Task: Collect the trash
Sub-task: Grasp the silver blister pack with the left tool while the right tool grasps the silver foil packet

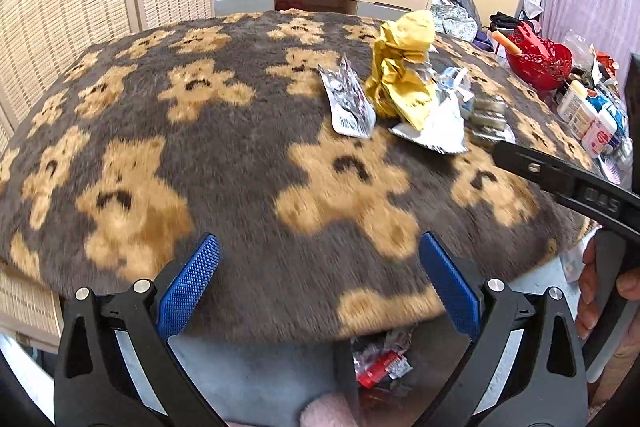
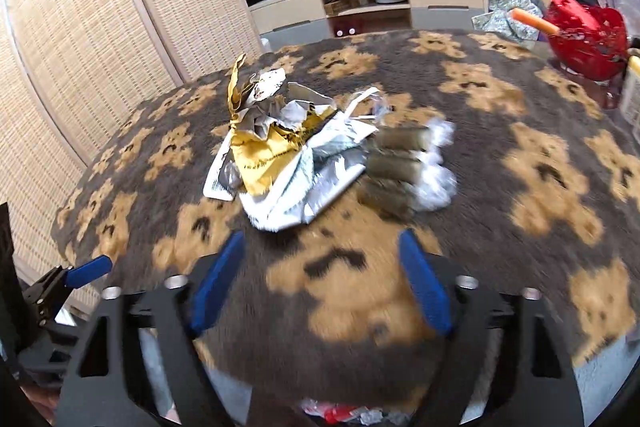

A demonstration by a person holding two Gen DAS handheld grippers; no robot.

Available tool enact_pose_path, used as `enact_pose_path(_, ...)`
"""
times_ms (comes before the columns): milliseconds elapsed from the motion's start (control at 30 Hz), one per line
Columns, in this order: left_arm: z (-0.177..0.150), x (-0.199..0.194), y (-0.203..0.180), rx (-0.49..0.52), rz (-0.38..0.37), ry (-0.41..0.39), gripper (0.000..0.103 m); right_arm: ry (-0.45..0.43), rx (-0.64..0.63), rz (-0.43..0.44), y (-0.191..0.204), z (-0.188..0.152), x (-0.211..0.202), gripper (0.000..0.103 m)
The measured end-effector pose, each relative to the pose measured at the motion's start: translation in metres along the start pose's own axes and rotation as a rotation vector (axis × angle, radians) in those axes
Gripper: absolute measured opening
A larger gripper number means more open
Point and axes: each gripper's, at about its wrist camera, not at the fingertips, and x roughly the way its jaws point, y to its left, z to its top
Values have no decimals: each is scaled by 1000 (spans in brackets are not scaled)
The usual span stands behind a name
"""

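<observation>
Both the left gripper (image 1: pixel 320 283) and the right gripper (image 2: pixel 320 279) hover with blue fingers spread wide and holding nothing above the bear-patterned blanket (image 1: pixel 224 155), where the trash pile (image 2: pixel 280 151) of crumpled yellow and silver wrappers lies ahead.

Almost no text can be read. On the black arm of the right gripper (image 1: pixel 592 203), in the left wrist view, some raised letters stand upside down; they look like "DAS". The silver wrapper (image 1: pixel 352 103) carries a barcode label, but its digits are too blurred.
</observation>
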Motion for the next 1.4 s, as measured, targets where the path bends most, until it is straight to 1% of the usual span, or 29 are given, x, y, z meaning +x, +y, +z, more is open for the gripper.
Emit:
enact_pose_path(33, 3, 3, 1, 1, 0, 0, 95, 9, -3, 6, 2, 4, 8, 58)
enact_pose_path(67, 6, 6, 2, 1, 0, 0, 95, 12, -6, 8, 4, 8, 15, 53)
enact_pose_path(200, 17, 17, 3, 3, -12, -2, 95, 17, -21, 19, 10, 17, 33, 46)
enact_pose_path(300, 26, 26, 2, 8, -25, -5, 95, 38, -43, 2, 14, 20, 49, 39)
enact_pose_path(367, 33, 33, 1, 13, -35, -8, 94, 45, -59, -3, 14, 20, 56, 31)
enact_pose_path(433, 40, 41, -1, 17, -40, -7, 94, 40, -81, -11, 14, 20, 58, 28)
enact_pose_path(467, 43, 44, -1, 16, -42, -6, 93, 39, -90, -16, 14, 20, 57, 23)
enact_pose_path(500, 47, 47, -2, 17, -47, -5, 90, 38, -99, -23, 13, 20, 56, 19)
enact_pose_path(567, 54, 56, -5, 23, -60, 2, 86, 32, -102, -20, 8, 20, 52, 13)
enact_pose_path(633, 59, 64, -7, 28, -67, 5, 84, 25, -98, -14, 2, 20, 47, 9)
enact_pose_path(767, 68, 80, -11, 38, -77, 17, 79, -3, -88, -8, -9, 20, 31, 5)
enact_pose_path(833, 72, 86, -13, 45, -79, 24, 72, -15, -84, 7, -13, 18, 20, 4)
enact_pose_path(867, 74, 90, -13, 48, -80, 31, 66, -19, -85, 13, -14, 18, 16, 4)
enact_pose_path(967, 77, 98, -15, 52, -64, 36, 58, -27, -100, 30, -13, 13, 3, 4)
enact_pose_path(1033, 79, 99, -16, 62, -56, 31, 46, -23, -102, 39, -14, 11, -1, 4)
enact_pose_path(1067, 80, 99, -16, 63, -54, 30, 34, -19, -100, 41, -15, 10, -2, 4)
enact_pose_path(1200, 77, 93, -18, 73, -55, 30, 34, 5, -77, 61, -19, 2, 0, 4)
enact_pose_path(1300, 69, 82, -20, 85, -24, 30, 34, 12, -63, 82, -19, -5, -4, 4)
enact_pose_path(1400, 60, 71, -20, 85, -14, 35, 33, 18, -42, 124, -19, -10, -13, 4)
